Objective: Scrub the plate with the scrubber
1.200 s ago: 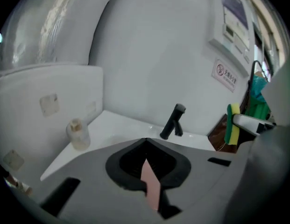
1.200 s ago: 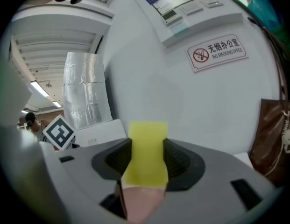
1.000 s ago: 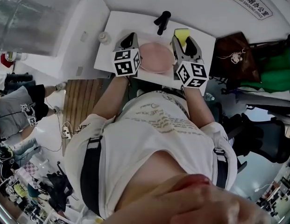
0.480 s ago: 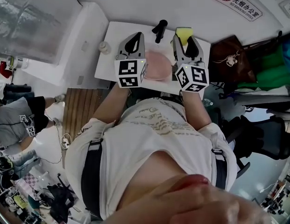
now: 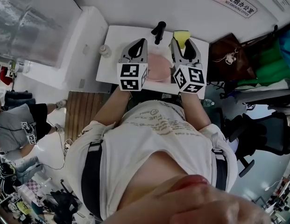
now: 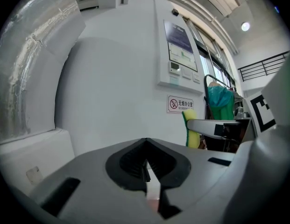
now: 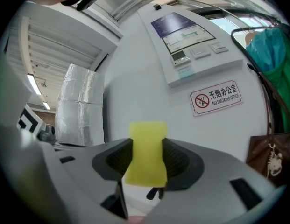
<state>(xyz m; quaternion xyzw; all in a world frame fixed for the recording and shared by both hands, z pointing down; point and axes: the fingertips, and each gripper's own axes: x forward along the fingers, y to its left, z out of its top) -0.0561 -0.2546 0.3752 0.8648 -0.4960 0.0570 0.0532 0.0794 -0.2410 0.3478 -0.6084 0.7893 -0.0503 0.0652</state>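
Since a second ago, the left gripper (image 5: 141,43) has come in from the left side of the plate (image 5: 157,65) toward the middle. It now covers the plate's left edge, so less of the pink disc shows than before. The right gripper (image 5: 183,42) has kept its place at the plate's right side, and the two marker cubes now sit closer together in the head view.

The plate lies flat on the white desk (image 5: 119,34), at the near edge, between the two grippers. In the left gripper view the jaws are pressed together with nothing between them, and they point at the wall above the desk.

In the right gripper view the jaws are clamped on the yellow scrubber (image 7: 145,153). It stands upright between the pads and sticks out past the tips. In the head view the scrubber (image 5: 182,34) sits above the far right part of the desk, beyond the plate's rim and not touching the plate.

A black handle-shaped object (image 5: 159,29) lies on the desk beyond the plate, between the two grippers' tips. A small bottle (image 5: 104,50) stands near the desk's left edge. A no-smoking sign (image 5: 231,0) hangs on the wall, and a brown bag (image 5: 226,55) sits to the right of the desk.
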